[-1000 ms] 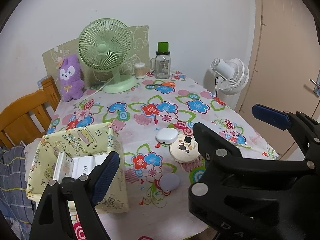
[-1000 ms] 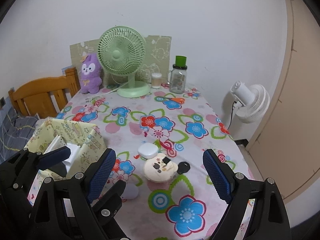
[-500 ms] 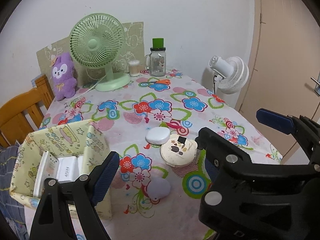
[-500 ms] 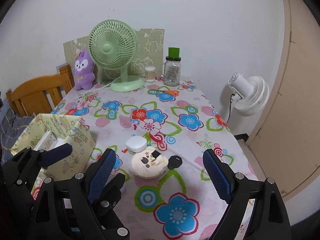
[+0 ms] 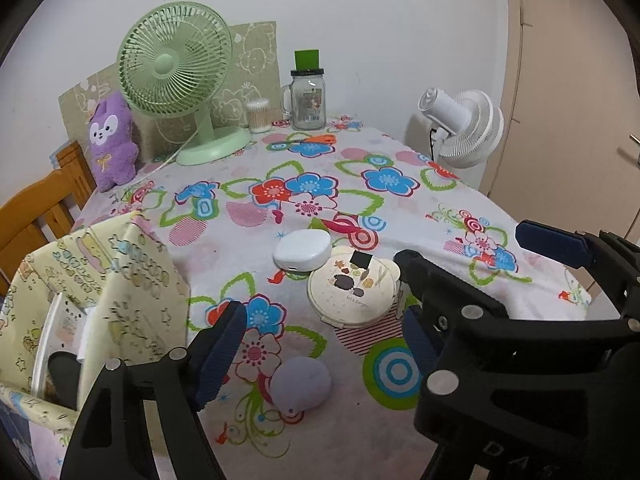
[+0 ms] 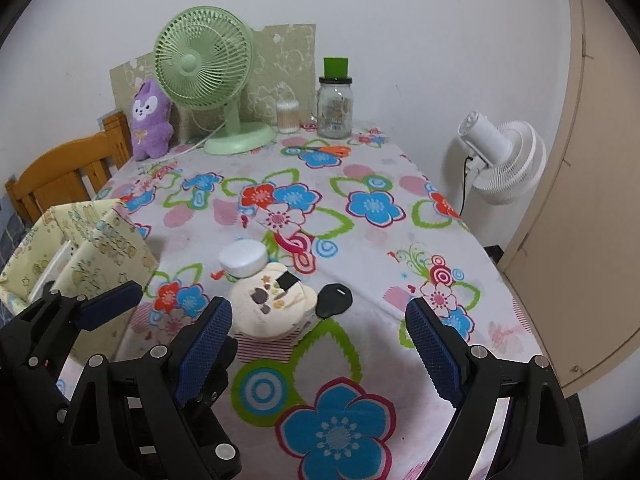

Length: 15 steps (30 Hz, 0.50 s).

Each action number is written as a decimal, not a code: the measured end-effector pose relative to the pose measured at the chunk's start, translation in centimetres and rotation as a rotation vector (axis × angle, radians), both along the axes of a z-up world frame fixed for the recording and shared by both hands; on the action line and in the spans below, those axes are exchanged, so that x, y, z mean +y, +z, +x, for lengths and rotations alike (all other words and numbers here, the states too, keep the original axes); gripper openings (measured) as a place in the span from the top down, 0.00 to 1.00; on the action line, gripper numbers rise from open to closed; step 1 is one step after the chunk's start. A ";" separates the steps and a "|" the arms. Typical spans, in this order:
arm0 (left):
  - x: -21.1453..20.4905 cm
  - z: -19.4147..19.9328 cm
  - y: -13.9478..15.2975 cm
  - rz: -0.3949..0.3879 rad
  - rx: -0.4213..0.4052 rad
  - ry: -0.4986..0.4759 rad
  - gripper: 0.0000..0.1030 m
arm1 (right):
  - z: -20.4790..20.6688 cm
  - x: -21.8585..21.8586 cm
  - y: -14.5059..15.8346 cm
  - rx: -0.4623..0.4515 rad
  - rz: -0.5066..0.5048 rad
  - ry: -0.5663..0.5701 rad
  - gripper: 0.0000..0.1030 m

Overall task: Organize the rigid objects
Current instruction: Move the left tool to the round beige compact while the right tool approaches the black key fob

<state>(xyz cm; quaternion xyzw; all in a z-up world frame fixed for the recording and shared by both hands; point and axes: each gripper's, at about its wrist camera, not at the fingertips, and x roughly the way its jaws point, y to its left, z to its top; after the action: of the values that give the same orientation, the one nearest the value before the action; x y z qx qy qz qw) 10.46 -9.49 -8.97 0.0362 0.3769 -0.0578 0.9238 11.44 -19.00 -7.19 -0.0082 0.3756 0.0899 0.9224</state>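
On the near edge of the table: both grippers are held wide apart and empty above the flowered cloth.
Right gripper: released, nothing between its blue pads; it is aimed at the round cream case.
Left gripper: released too, with the lilac case lying between its fingers, untouched.
Black fob: it touches the cream case on the right, so the jaws are best closed across the case alone.
White case: just behind, touching or nearly so.
Yellow box: at the left edge, open-topped, judged the likely destination.
Advice: a level, centred grip is called for, with a straight lift.
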 end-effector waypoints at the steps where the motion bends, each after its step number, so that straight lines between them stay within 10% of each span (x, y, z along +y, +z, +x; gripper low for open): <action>1: -0.1 0.3 -0.3 -0.002 0.007 -0.002 0.21 | 0.1 -0.1 -0.2 0.003 0.000 -0.003 0.12; 15: -1.8 3.6 -3.0 -0.002 0.079 -0.031 0.21 | 3.1 -1.6 -3.4 0.083 0.022 -0.022 0.21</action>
<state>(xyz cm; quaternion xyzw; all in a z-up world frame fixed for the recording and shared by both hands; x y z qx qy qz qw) 14.03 -11.30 -11.93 0.0385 0.4122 -0.0738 0.9073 14.54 -20.61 -10.59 0.0099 0.4127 0.0841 0.9069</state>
